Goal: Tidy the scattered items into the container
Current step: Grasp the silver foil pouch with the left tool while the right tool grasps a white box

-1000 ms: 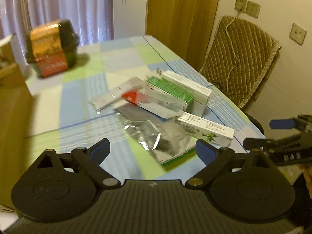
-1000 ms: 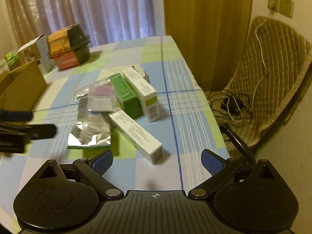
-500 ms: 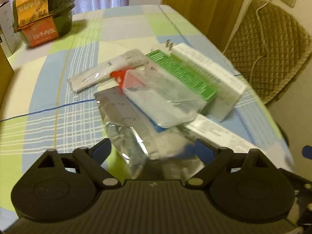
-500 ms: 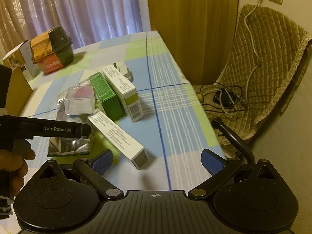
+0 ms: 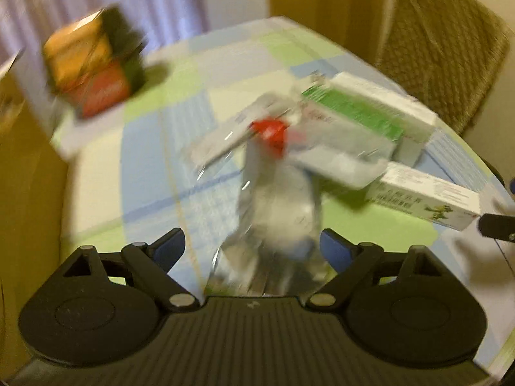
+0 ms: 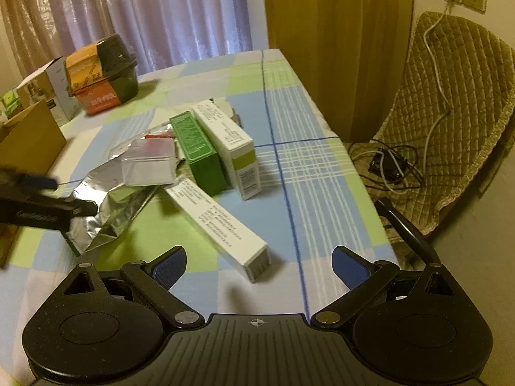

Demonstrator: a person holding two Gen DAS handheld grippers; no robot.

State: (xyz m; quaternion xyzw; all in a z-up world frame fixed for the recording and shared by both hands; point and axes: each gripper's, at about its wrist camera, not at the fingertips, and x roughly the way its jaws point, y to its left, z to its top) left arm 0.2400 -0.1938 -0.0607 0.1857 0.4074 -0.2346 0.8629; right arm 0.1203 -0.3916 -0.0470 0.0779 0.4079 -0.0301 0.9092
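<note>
Task barely started, as I read it: every item is out on the tabletop (image 6: 322,173), nothing visibly in the cardboard box (image 6: 32,138) at 9 o'clock in the right wrist view. I take that box as the container; its inside is hidden.

My left gripper (image 5: 252,246) has jaws spread wide around the near end of the foil pouch (image 5: 276,212), not clamped on it; the left view is blurred, so contact is unclear. The right gripper (image 6: 259,265) hangs with jaws wide apart, holding nothing, near the long white box (image 6: 219,225) at 12 o'clock.

Left to move:
- foil pouch
- clear plastic case (image 6: 149,164) lying on the pouch
- green box (image 6: 198,152), touching the white-and-green box (image 6: 227,140)
- long white box

The instant-noodle bowls (image 6: 99,74) stand well apart at 11 o'clock.
</note>
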